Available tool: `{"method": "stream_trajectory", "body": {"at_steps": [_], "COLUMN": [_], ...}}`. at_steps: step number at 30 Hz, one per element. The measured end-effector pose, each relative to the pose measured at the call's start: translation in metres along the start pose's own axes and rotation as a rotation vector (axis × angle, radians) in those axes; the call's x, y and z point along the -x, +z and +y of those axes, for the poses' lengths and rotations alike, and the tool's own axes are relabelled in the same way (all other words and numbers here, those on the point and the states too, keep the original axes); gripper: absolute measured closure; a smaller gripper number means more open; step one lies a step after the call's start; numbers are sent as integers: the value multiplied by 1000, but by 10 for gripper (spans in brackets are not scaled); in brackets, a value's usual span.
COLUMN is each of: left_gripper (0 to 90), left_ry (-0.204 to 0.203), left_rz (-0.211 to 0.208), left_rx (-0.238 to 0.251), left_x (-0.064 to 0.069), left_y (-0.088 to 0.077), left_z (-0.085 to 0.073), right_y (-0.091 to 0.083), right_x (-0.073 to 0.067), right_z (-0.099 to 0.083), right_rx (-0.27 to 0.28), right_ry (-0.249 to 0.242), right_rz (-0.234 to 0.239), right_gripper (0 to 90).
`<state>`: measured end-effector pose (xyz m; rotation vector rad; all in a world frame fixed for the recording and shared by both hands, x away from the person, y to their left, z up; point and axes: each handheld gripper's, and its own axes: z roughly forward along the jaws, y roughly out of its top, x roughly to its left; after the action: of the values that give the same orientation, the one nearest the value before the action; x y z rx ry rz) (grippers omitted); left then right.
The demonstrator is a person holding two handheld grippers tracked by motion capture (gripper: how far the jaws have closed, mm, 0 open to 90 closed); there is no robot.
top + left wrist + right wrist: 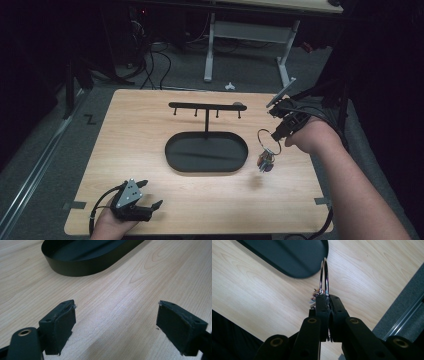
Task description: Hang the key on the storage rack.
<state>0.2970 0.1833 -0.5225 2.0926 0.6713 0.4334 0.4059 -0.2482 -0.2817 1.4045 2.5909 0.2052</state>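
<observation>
Key ring [265, 136] clamped in the right gripper [278, 131], raised just right of the black oval tray [175, 161].
Small colourful pieces (too small to identify) dangle beneath; the tray's hook stand [206, 106] rises behind. Left gripper [148, 195], jaws wide and empty, rests on the table [125, 125] near the tray's front-left.

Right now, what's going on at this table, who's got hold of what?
A person works at a wooden table with a gripper in each hand. The right gripper is shut on a metal key ring, held up off the table to the right of the black key stand, with small colourful items dangling below the ring. No hook on the stand's bar carries anything yet. The left gripper rests open near the front edge, its fingers wide apart with nothing between them, pointing toward the stand's oval tray.
</observation>
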Motion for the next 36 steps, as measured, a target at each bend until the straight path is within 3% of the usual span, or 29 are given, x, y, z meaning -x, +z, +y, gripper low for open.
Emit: {"method": "stream_trajectory", "body": {"at_steps": [6, 13, 26, 36], "left_gripper": [162, 162, 162, 162], "left_ry": [4, 5, 1, 0], "left_rz": [-3, -3, 0, -2], "left_rx": [-3, -3, -2, -2], "left_x": [0, 0, -1, -2], "left_y": [0, 0, -2, -1], "left_z": [0, 0, -1, -2], "right_y": [3, 6, 13, 18], "right_x": [-7, -14, -27, -24], "right_z": [13, 26, 51, 68], "right_rx": [16, 15, 26, 36], "right_ry": [-37, -36, -80, -62], "right_rz": [18, 27, 39, 43], "right_gripper": [877, 877, 878, 878]}}
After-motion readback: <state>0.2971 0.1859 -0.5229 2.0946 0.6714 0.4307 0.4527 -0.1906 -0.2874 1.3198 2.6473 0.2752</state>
